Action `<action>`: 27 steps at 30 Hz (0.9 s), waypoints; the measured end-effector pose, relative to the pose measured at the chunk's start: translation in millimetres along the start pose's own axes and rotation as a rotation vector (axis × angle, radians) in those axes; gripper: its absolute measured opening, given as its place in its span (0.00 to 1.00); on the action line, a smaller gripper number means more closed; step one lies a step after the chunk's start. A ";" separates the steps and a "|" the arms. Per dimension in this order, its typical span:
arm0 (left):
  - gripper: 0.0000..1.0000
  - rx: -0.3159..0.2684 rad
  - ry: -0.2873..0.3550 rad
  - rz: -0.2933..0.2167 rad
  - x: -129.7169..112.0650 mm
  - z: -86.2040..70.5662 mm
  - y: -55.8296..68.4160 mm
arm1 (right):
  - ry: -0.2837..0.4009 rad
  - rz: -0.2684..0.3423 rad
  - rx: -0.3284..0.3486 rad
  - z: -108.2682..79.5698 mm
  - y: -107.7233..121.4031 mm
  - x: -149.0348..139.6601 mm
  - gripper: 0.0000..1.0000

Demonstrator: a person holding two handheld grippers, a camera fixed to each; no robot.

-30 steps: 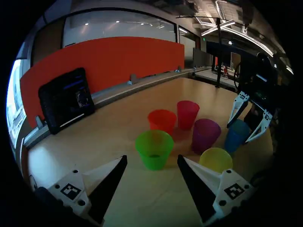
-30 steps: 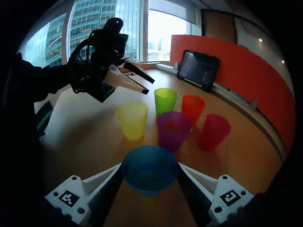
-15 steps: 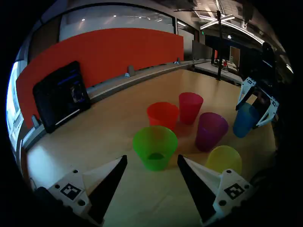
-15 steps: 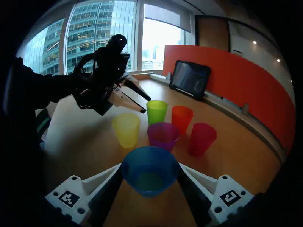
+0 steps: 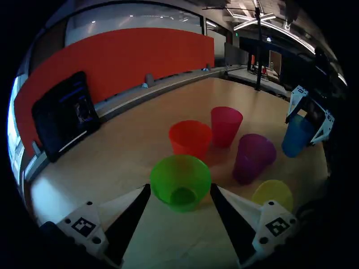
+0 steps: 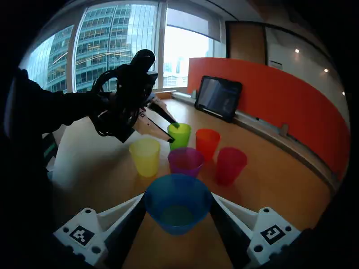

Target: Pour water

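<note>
Around the green cup [image 5: 180, 179], the left gripper [image 5: 179, 187] is wide open, with one of its fingers [image 5: 130, 210] on each side of the rim, close but not seen to press. This is judged a position to steady the receiving vessel. Across the cluster from the green cup, the right gripper [image 6: 178, 197] is closed on the blue cup [image 6: 178, 215], both fingers against its wall. That cup is upright and apparently clear of the bench [image 5: 130, 139]. A pale patch at its bottom may be water; unconfirmed. An orange cup [image 5: 190, 138], red cup [image 5: 225, 125], purple cup [image 5: 252, 157] and yellow cup [image 5: 273, 195] stand just beyond and beside the green cup. Pouring is judged not yet begun.
</note>
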State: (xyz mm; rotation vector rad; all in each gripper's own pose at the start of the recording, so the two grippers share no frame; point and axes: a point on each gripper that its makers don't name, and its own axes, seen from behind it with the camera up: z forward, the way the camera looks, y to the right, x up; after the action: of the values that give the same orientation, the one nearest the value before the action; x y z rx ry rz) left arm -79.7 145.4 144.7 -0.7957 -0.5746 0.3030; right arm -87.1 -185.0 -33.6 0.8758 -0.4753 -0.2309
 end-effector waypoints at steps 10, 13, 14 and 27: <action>0.99 -0.004 -0.009 -0.003 3.2 9.8 0.6 | 0.000 0.005 -0.008 -3.1 3.5 -2.8 0.94; 0.98 -0.003 -0.003 -0.007 5.8 11.0 0.4 | 0.001 0.006 -0.008 -3.4 3.7 -2.7 0.94; 0.98 -0.001 -0.001 -0.008 6.6 11.5 0.0 | 0.002 0.006 -0.007 -3.5 3.6 -2.5 0.94; 0.89 0.015 0.014 -0.008 13.0 9.4 -2.7 | 0.015 0.005 -0.013 -6.4 4.6 1.7 0.94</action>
State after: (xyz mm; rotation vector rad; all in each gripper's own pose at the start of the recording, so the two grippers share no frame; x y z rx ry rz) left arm -74.6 155.2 156.7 -0.7803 -0.5616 0.2939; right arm -82.5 -178.4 -33.0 0.8628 -0.4610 -0.2229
